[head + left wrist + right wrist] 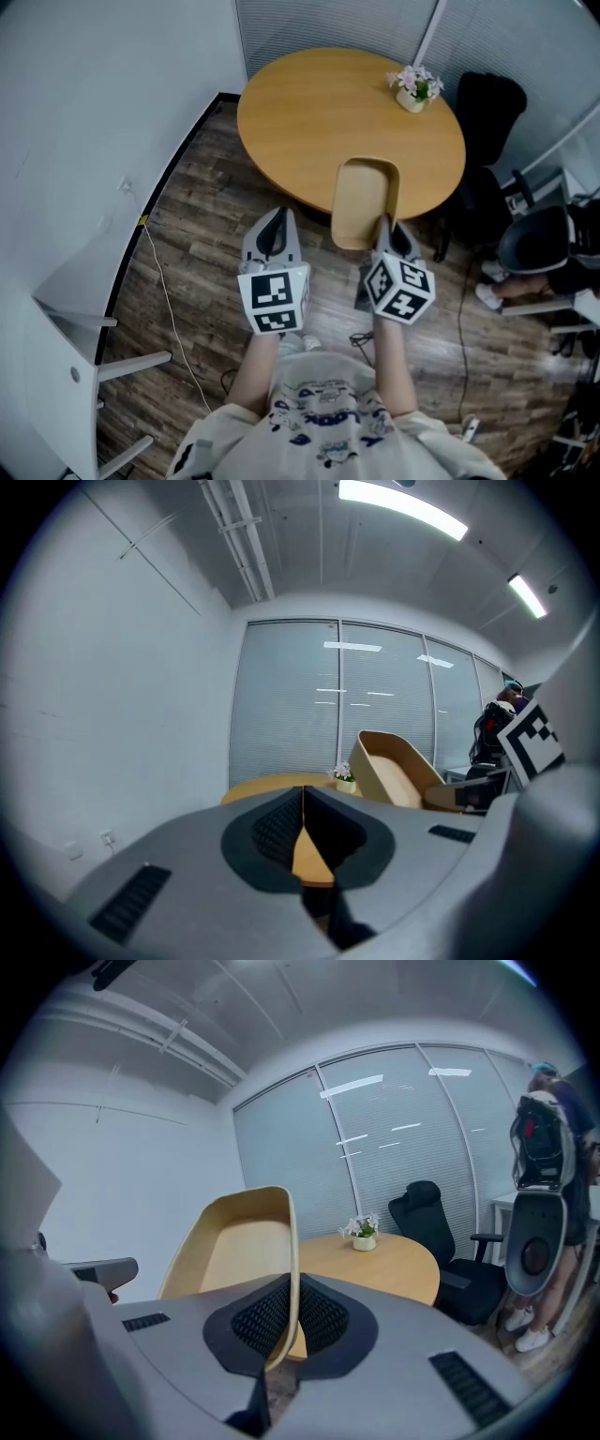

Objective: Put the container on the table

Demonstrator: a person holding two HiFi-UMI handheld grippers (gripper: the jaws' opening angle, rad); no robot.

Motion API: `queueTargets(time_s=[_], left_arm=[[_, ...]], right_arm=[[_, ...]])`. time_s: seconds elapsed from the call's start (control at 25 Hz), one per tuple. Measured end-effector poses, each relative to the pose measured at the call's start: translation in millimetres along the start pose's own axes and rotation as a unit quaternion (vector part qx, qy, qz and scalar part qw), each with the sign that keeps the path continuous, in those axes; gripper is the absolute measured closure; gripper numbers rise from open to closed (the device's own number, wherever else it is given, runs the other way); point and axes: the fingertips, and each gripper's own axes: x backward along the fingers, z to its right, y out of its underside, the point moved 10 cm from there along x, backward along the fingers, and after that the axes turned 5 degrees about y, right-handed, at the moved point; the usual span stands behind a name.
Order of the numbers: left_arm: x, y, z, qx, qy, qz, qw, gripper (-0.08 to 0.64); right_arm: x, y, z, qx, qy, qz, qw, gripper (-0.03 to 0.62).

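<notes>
Head view shows the right gripper (384, 225) pinching the side wall of the tan container (364, 202). The container hangs over the near edge of the round wooden worktop (319, 112), and it is hard to tell if it touches. Right gripper view shows the thin wall squeezed between both jaws, with the container tipped up. The left gripper (275, 225) is clenched with nothing in it, just beside the worktop's edge. A little flower pot (412, 89) stands at the far side.

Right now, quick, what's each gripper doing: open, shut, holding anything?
Left gripper: shut, nothing between its jaws.
Right gripper: shut on the container, by its rim.
</notes>
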Motion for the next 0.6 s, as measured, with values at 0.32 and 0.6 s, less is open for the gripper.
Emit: queueTargets(time_s=[0.32, 0.6], left_arm=[[-69, -14, -38, -0.003, 0.012, -0.004, 0.9999, 0.554], [-135, -35, -76, -0.004, 0.029, -0.007, 0.9996, 0.555]], right_arm=[[-72, -21, -18, -0.004, 0.010, -0.001, 1.000, 0.583], [-136, -46, -41, -0.004, 0.019, -0.002, 1.000, 0.583]])
